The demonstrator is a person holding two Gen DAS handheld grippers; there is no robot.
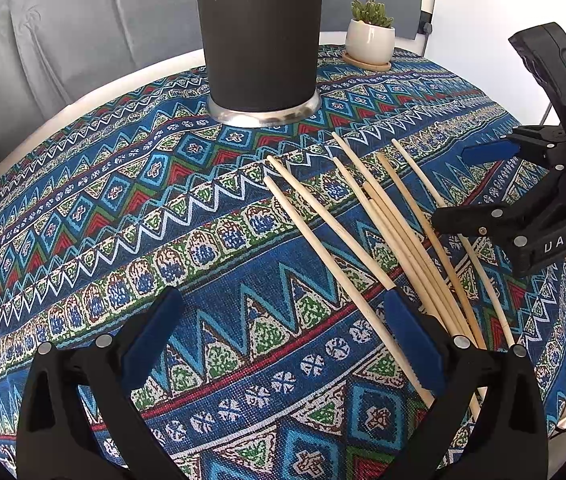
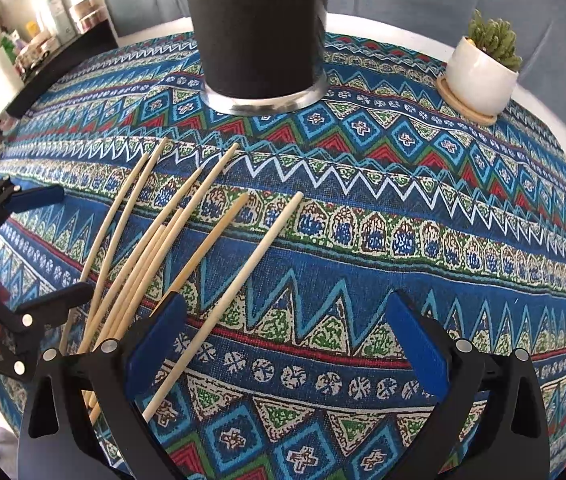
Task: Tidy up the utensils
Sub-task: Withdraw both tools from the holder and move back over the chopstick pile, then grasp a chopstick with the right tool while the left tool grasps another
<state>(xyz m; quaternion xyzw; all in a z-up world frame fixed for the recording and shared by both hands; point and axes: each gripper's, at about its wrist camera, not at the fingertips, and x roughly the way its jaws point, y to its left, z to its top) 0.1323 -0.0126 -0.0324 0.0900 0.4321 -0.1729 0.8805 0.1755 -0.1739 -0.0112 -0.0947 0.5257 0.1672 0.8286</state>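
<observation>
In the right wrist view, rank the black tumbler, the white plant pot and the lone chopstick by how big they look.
1. black tumbler, largest, though cropped at the top.
2. lone chopstick: long but thin, and nearer the camera.
3. white plant pot, smallest, but farthest away.

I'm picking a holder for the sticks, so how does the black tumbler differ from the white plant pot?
The black tumbler is tall and straight-sided, running out of the top of the picture; the white plant pot is short and rounded. The tumbler stands directly on the patterned tablecloth on a bare metal base ring; the pot sits on a wooden saucer. The pot holds a green succulent; the tumbler's contents cannot be seen. Both stand upright beyond the chopsticks.
</observation>
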